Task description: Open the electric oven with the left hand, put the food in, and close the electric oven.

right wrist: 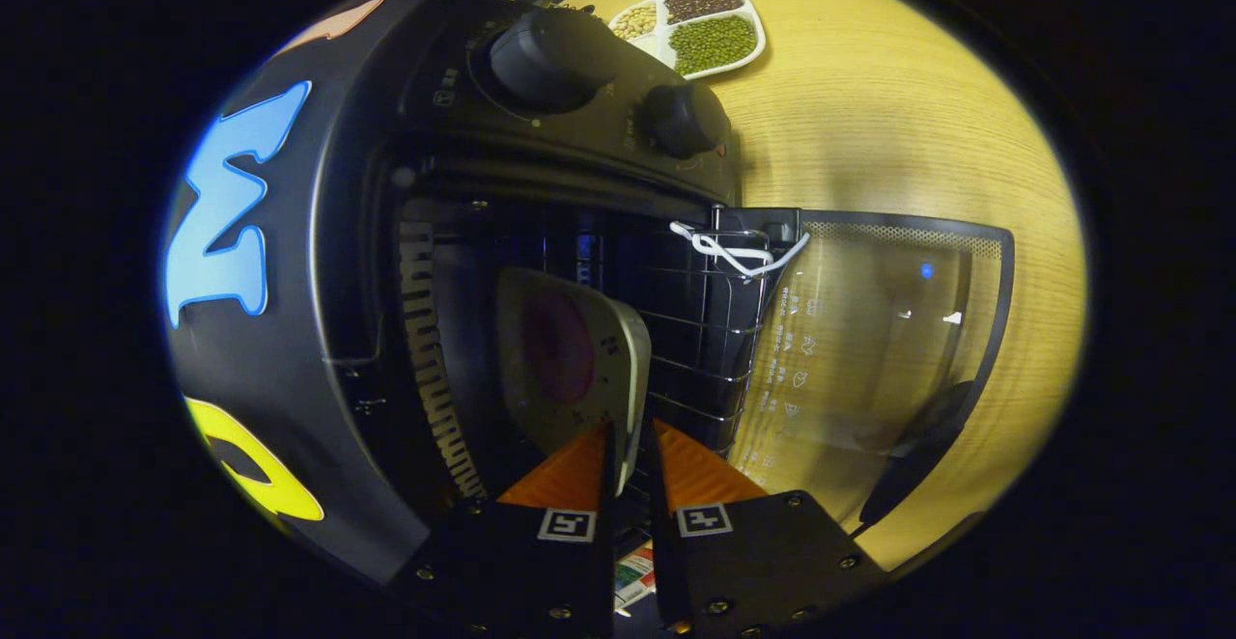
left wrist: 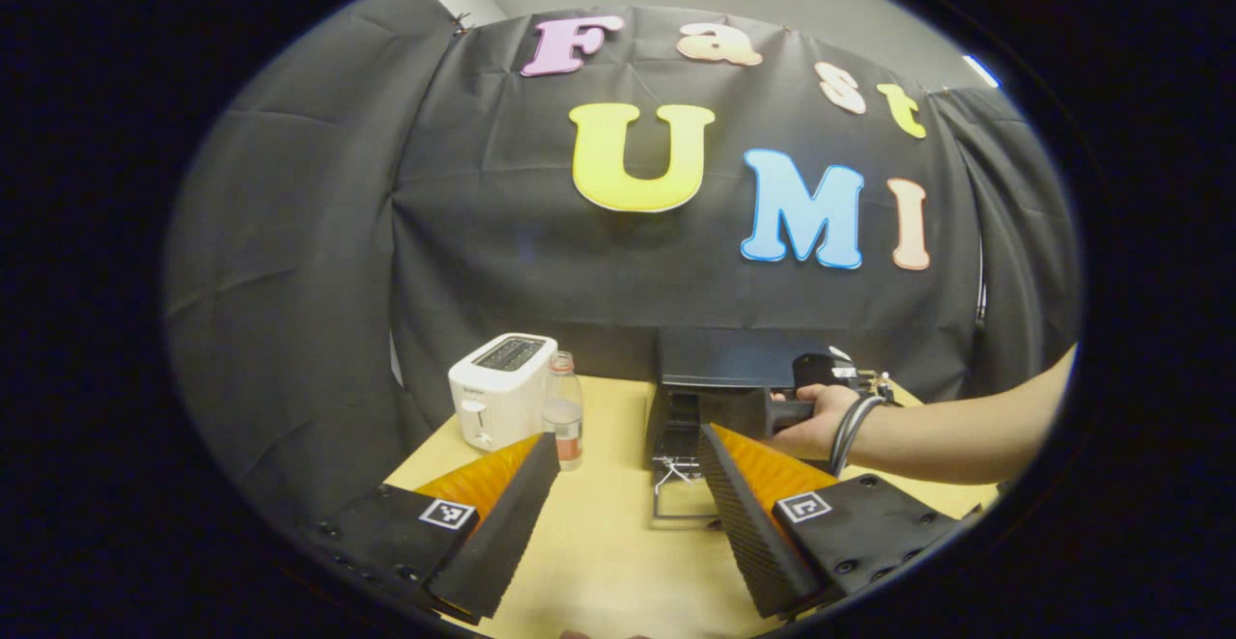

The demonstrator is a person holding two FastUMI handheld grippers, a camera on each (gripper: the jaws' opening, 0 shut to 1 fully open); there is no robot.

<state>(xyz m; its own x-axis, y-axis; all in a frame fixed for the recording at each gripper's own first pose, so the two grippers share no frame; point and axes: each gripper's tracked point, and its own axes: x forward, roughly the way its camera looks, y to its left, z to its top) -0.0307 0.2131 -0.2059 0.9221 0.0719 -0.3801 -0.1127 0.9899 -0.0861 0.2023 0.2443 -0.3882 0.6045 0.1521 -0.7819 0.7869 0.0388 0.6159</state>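
Bench (left wrist: 599, 562) pale wood, carrying electric oven (left wrist: 739, 364) at back right of left gripper view, white toaster (left wrist: 500, 390) and small bottle (left wrist: 563, 412) beside it to the left. Oven door (right wrist: 869, 349) swung fully down, glass lying flat over the bench. Divided dish of beans (right wrist: 700, 26) beyond the oven in right gripper view. Tray of food (right wrist: 570, 354) held edge-on, already partly inside the oven cavity above the wire rack (right wrist: 705, 330). Right gripper (right wrist: 630, 456) jaws nearly closed, pinching the tray rim between them. Left gripper (left wrist: 628, 485) jaws spread wide, empty, held back over the bench. Risks, as judged: thin-rim pinch could slip and tip the tray; tray edge could catch the rack wires; door closing before right gripper clears could strike it.
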